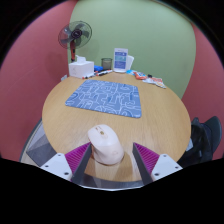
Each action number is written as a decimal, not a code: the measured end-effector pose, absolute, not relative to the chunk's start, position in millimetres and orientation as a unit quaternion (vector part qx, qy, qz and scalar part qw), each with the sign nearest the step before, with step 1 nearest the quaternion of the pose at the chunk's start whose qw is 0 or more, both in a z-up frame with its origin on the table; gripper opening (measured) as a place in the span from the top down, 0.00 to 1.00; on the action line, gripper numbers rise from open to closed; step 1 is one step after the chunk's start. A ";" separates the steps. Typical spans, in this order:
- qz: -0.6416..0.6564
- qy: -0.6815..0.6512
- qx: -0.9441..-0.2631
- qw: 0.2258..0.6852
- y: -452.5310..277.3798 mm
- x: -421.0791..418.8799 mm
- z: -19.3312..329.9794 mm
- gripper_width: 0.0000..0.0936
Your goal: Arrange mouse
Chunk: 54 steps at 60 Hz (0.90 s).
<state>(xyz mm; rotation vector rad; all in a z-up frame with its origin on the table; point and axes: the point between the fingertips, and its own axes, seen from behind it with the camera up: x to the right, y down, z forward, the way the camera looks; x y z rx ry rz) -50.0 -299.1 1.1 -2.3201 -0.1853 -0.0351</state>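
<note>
A white mouse [106, 143] rests on the round wooden table [160, 120], near its front edge. It stands between the fingers of my gripper [112, 160], which is open. The left pink pad [78, 155] is close to the mouse's side, and a clear gap shows between the mouse and the right pad [147, 158]. Beyond the mouse, in the middle of the table, lies a blue patterned mouse mat [104, 96] with nothing on it.
At the table's far edge stand a small fan [75, 38], a white box [80, 68] and a white-and-blue carton [121, 60]. Small flat items [150, 78] lie at the far right. A dark chair [205, 138] sits to the table's right.
</note>
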 end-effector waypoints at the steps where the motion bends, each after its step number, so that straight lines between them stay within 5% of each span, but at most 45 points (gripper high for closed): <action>1: -0.013 -0.073 -0.915 0.397 -295.2 -50.5 0.8 0.11; 11: 0.007 -0.062 -0.914 0.401 -262.1 -54.1 -3.0 0.12; 17: 0.033 -0.052 -0.918 0.393 -254.6 -62.7 -8.6 0.24; 21: 0.041 -0.049 -0.917 0.394 -250.8 -68.6 -10.5 0.42; 40: 0.030 -0.040 -0.921 0.386 -251.6 -67.0 -7.5 0.57; 54: 0.027 -0.017 -0.912 0.409 -242.9 -66.8 70.8 0.57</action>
